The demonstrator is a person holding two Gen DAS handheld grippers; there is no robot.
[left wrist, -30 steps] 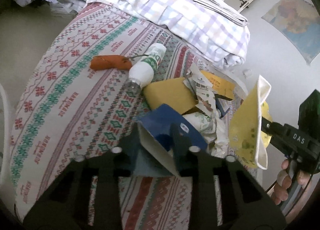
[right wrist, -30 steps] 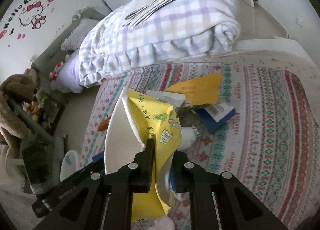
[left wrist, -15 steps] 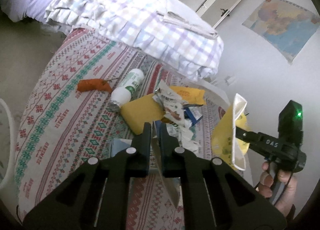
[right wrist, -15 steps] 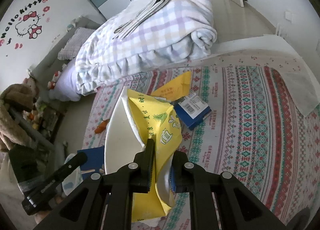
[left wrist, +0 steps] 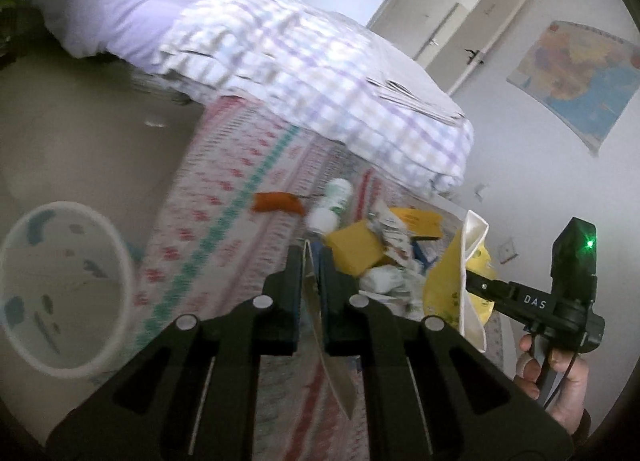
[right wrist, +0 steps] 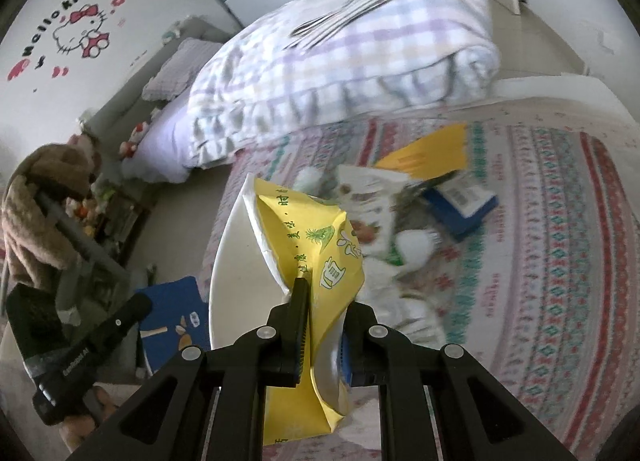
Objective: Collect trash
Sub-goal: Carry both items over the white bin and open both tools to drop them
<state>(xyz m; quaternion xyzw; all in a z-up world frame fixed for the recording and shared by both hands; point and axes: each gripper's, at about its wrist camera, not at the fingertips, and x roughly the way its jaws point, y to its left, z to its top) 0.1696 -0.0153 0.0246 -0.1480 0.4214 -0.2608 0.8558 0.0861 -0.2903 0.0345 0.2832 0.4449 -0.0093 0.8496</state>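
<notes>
My left gripper (left wrist: 310,261) is shut on a blue carton (left wrist: 320,317), seen edge-on between the fingers; its blue face also shows in the right wrist view (right wrist: 174,321). My right gripper (right wrist: 324,301) is shut on a yellow snack bag (right wrist: 316,261), which also shows in the left wrist view (left wrist: 460,281). Both are held above the patterned bedspread (left wrist: 224,221). A pile of trash lies on it: a yellow packet (left wrist: 354,251), an orange wrapper (left wrist: 278,201), a white bottle (left wrist: 332,207), a blue box (right wrist: 460,201) and crumpled paper (left wrist: 380,279).
A white round bin (left wrist: 60,293) stands on the floor at the left of the bed. A folded checked quilt (left wrist: 320,93) with newspapers on top lies at the far side of the bed. A plush bear (right wrist: 44,197) stands by the wall.
Both grippers have lifted and drawn back from the pile with their items. The left view has swung left, and the white bin has come into sight.
</notes>
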